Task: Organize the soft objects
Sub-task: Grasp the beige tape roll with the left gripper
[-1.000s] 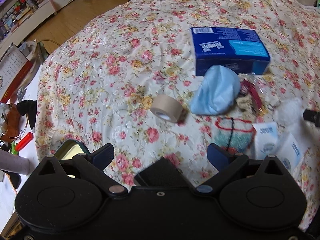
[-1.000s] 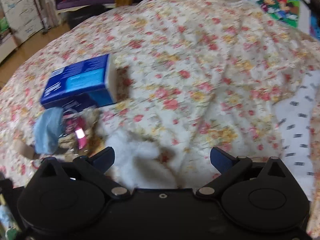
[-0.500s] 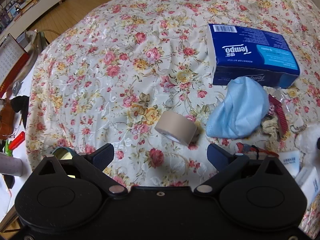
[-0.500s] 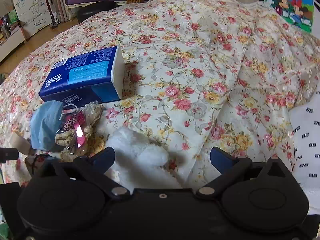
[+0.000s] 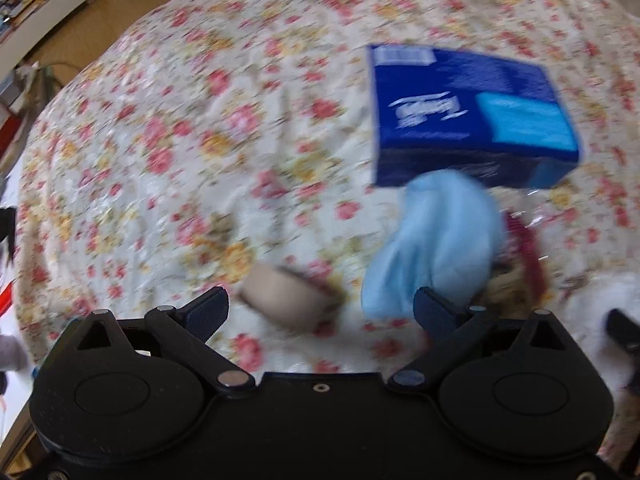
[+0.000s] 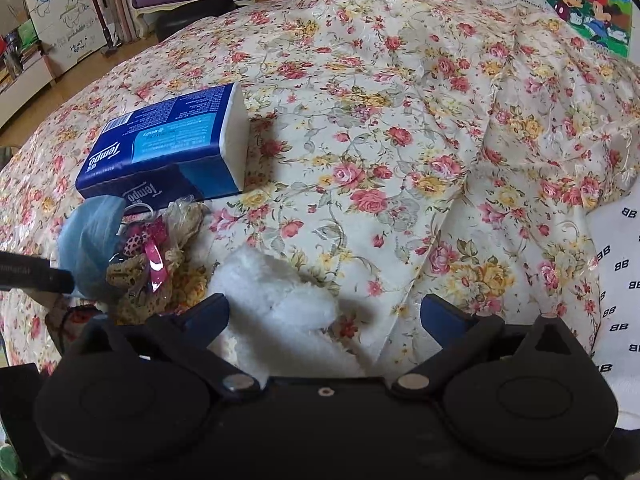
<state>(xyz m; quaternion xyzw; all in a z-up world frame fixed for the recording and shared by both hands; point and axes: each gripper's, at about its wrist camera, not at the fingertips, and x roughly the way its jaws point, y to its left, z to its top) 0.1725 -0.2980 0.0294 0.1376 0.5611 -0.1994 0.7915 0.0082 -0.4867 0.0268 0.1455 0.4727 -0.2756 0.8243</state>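
A beige tape roll (image 5: 290, 300) lies on the floral bedspread (image 5: 200, 128), just ahead of my open left gripper (image 5: 320, 314). A light blue cloth (image 5: 436, 236) sits beside it on the right, touching the right fingertip. Behind the cloth stands a blue tissue pack (image 5: 468, 116). My right gripper (image 6: 324, 316) is open over a fluffy white soft thing (image 6: 276, 292) that lies between its fingers. To the left lie the blue cloth (image 6: 90, 240), a clear bag with lace and a pink ribbon (image 6: 160, 248), and the tissue pack (image 6: 168, 148).
The left gripper's finger (image 6: 36, 272) pokes in at the left edge of the right wrist view. A white patterned sheet (image 6: 616, 280) shows at the right edge. Furniture and wooden floor (image 5: 80, 32) lie beyond the bed's far left side.
The left gripper has moved forward and lower, closing on the tape roll and blue cloth; its view is now blurred. The right gripper has crept forward over the white fluffy thing.
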